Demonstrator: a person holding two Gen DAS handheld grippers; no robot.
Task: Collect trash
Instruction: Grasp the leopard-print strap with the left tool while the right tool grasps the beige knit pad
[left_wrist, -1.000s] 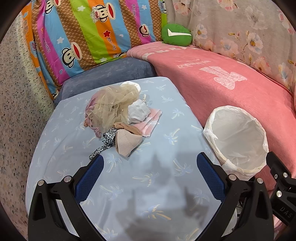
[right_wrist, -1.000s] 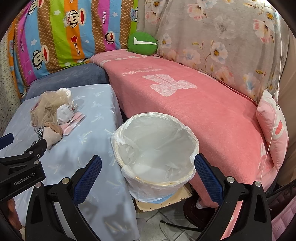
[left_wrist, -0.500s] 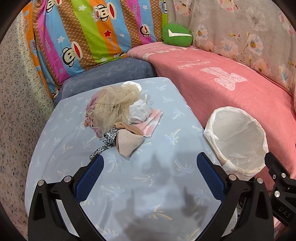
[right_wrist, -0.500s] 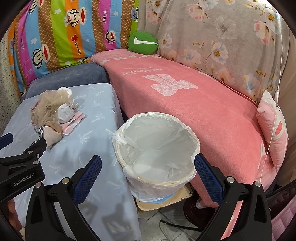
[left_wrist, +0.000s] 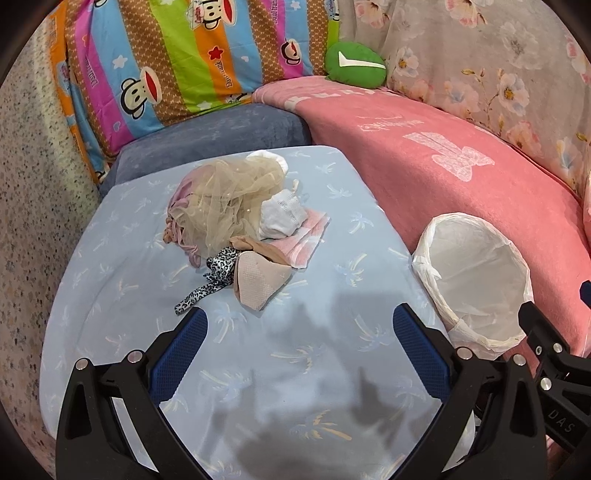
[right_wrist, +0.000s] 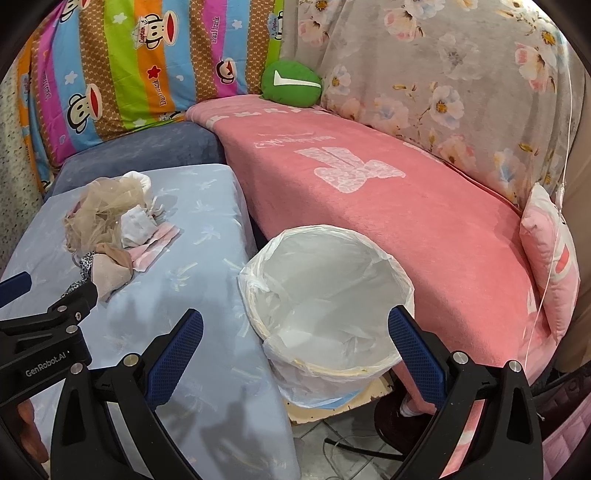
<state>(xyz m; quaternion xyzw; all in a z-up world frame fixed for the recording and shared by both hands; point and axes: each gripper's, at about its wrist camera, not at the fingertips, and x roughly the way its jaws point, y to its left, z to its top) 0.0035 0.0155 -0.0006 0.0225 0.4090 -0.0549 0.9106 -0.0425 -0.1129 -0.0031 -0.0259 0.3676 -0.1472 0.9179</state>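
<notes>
One waste bin (right_wrist: 325, 306), round, lined with a white plastic bag (left_wrist: 476, 273) folded over its rim; the inside shows only crumpled liner, no item visible in it. The bin stands on a tiled floor in the gap between a table draped in a pale blue cloth (left_wrist: 295, 369) and a sofa seat covered with a pink blanket (right_wrist: 388, 192), its rim just beside the cloth's edge and close to the blanket's front fall. One heap of trash (left_wrist: 236, 218) lies on the blue cloth, well apart from the bin and toward the table's far side: a beige netting wad (left_wrist: 225, 199), a white crumpled piece (left_wrist: 282, 218), a pink-striped flat piece (left_wrist: 306, 240), a tan mesh piece (left_wrist: 258, 284) and a leopard-print strip (left_wrist: 210, 280), all touching or overlapping. The cloth between the heap and the bin is bare, as is the wide near part of it. Left gripper (left_wrist: 295, 350), jaws spread wide and holding nothing, hangs over that bare near part, short of the heap. Right gripper (right_wrist: 295, 350), jaws likewise wide apart and empty, hangs above the bin's near rim. Behind the bin along the sofa back: a green cushion (right_wrist: 291, 85), a striped cartoon-monkey cover (right_wrist: 129, 62) and a floral cover (right_wrist: 461, 74).
</notes>
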